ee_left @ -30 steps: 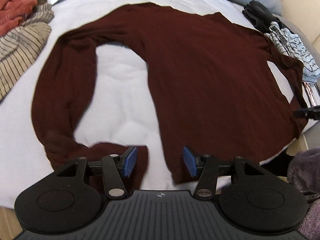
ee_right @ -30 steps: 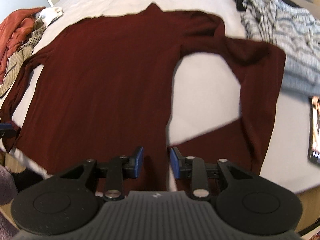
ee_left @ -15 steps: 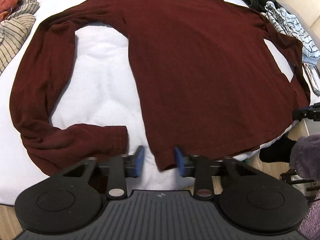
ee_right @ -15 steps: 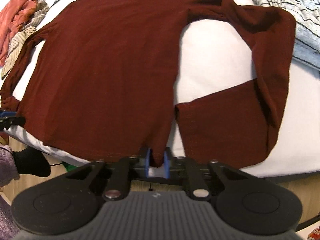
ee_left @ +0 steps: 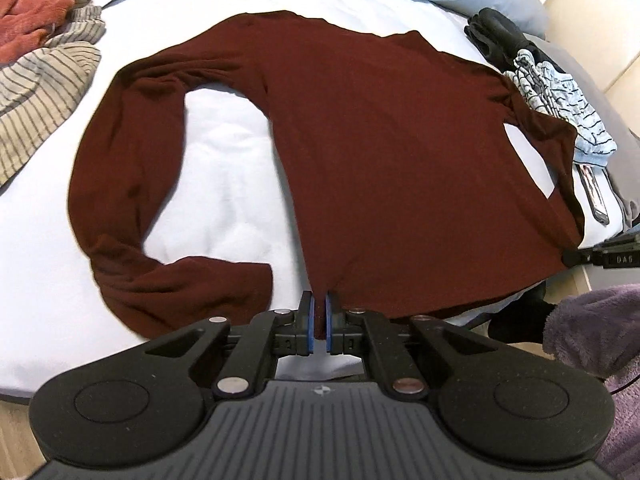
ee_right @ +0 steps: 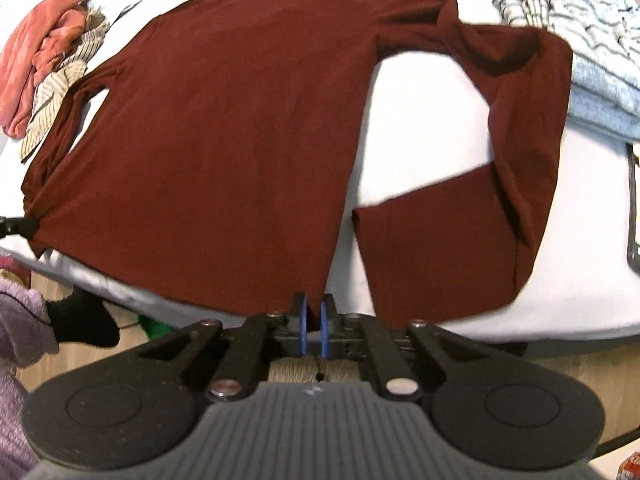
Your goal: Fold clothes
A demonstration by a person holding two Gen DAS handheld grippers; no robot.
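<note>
Sweater (ee_left: 392,168) corners are pinched now: the left gripper (ee_left: 319,320) has just been closing and its blue pads (ee_left: 306,322) squeeze the bottom hem corner on its side, and the right gripper (ee_right: 314,326) has just been closing too, clamped on the other bottom corner. A second ago both sets of fingers stood wide apart above the cloth, so the grab looks done and the fold can start, I think. The dark red sweater lies flat on the white bed (ee_left: 224,168), sleeves curled inward. Its hem sits right at the bed edge. Striped clothes (ee_left: 44,80) lie on one side, a blue-white pile (ee_right: 592,44) on the other, maybe touching a sleeve. The middle looks free for folding.
</note>
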